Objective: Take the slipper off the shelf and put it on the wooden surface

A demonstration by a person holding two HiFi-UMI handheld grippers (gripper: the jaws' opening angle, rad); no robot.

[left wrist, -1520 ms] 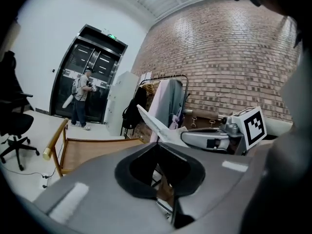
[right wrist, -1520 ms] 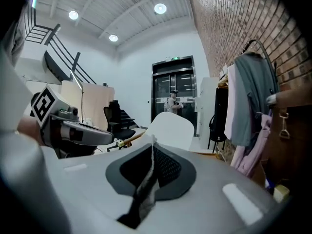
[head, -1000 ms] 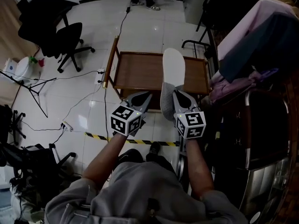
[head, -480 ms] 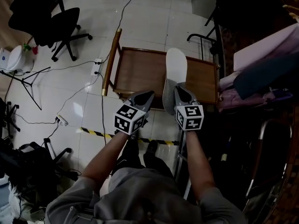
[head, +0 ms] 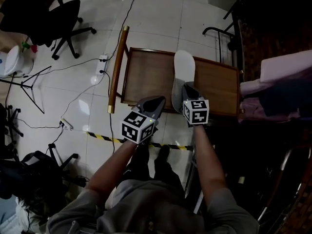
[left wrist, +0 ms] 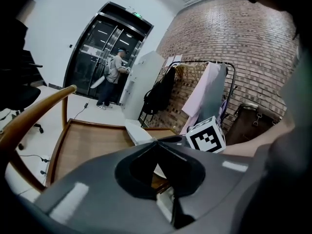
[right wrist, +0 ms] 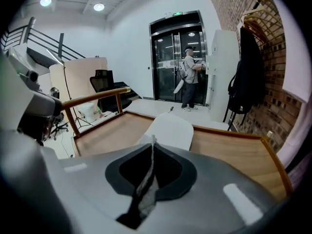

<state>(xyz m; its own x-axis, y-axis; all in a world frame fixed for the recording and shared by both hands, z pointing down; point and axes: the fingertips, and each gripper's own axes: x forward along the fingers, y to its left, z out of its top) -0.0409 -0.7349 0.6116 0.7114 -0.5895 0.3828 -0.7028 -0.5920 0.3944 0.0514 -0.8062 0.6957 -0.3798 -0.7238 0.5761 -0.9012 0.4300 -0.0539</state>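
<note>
1. Left claw point(head: 158, 100) is sitting closed and empty at the bench's point(head: 146, 74) near edge.
2. Right claw point(head: 187, 87) is pinching the slipper's point(head: 184, 67) heel fabric, its jaws just easing open. The slipper is lying over mid-bench and, if released early, risks sliding off the near edge.
3. Clothes rail point(head: 219, 30) is crowding the far right corner.

The head view looks steeply down from over the person's shoulders onto both forearms, the wooden bench point(head: 146, 77) and the tiled floor point(head: 161, 18), from well above. Each gripper view sits low and close behind its own jaws, looking nearly level across the bench toward the glass doors point(left wrist: 105, 57). All three share the bench and the slipper point(head: 184, 69).
</note>
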